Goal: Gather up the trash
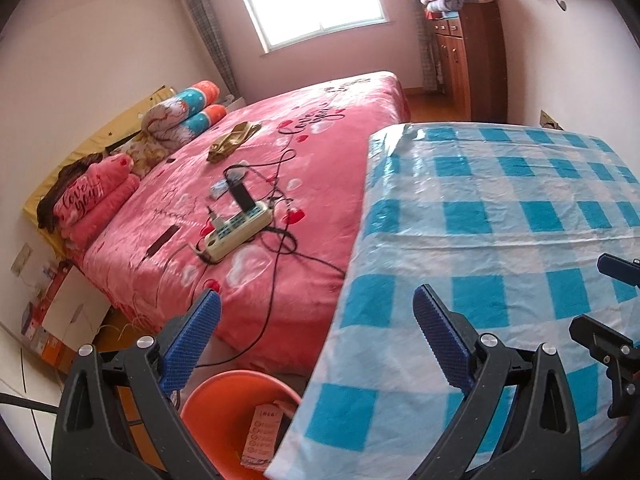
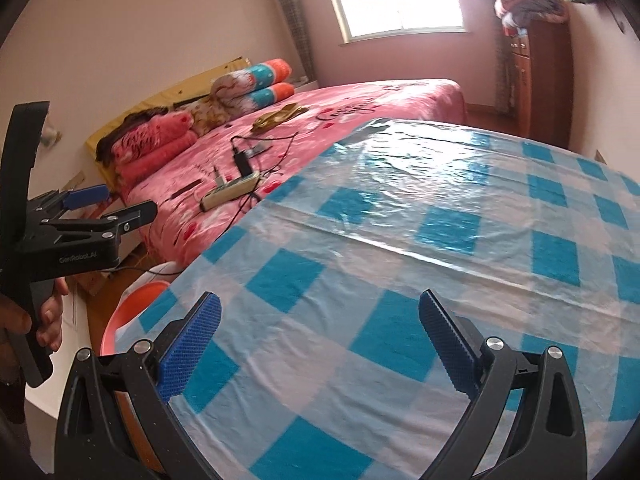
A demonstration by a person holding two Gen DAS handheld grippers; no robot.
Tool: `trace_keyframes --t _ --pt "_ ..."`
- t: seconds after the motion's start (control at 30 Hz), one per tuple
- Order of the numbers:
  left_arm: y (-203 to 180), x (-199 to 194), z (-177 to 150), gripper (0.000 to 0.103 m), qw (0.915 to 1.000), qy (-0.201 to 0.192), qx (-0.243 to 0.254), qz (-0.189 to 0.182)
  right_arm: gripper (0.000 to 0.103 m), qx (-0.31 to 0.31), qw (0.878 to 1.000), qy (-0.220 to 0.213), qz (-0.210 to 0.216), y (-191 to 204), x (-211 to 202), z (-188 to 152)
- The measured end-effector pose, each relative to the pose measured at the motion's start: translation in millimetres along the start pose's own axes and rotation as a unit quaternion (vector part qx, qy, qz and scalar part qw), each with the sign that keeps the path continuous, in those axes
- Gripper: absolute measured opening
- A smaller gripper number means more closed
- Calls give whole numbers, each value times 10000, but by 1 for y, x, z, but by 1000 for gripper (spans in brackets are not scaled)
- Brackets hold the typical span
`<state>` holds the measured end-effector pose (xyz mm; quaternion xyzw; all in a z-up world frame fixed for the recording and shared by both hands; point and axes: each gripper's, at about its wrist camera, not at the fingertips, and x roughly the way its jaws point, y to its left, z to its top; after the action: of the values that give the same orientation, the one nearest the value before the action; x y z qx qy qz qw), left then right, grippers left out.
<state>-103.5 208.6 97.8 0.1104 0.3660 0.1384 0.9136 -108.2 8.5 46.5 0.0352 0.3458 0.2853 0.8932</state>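
Observation:
An orange bucket (image 1: 224, 404) stands on the floor beside the table, with a printed paper slip (image 1: 260, 436) and other scraps inside. My left gripper (image 1: 318, 300) hangs open and holds nothing, over the table's left edge and above the bucket. The right wrist view shows that left gripper (image 2: 128, 200) held by a hand (image 2: 44, 320) at the far left, and only a slice of the bucket (image 2: 132, 304) past the table edge. My right gripper (image 2: 320, 302) is open and holds nothing above the checked tablecloth (image 2: 400, 240). Its fingers (image 1: 612, 266) show at the right border.
The table (image 1: 500, 208) wears a blue and white checked plastic cloth. Behind lies a pink bed (image 1: 320, 152) carrying a power strip (image 1: 236, 232), cables and a golden cloth (image 1: 232, 140). A wooden wardrobe (image 1: 468, 60) stands at the back right. Boxes (image 1: 52, 320) sit left of the bed.

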Motion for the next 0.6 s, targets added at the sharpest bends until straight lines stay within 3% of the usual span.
trace_keyframes --t 0.6 --pt "-93 -10 39 97 9978 -220 496 -388 98 753 9931 -537 -719 -87 -46 -1"
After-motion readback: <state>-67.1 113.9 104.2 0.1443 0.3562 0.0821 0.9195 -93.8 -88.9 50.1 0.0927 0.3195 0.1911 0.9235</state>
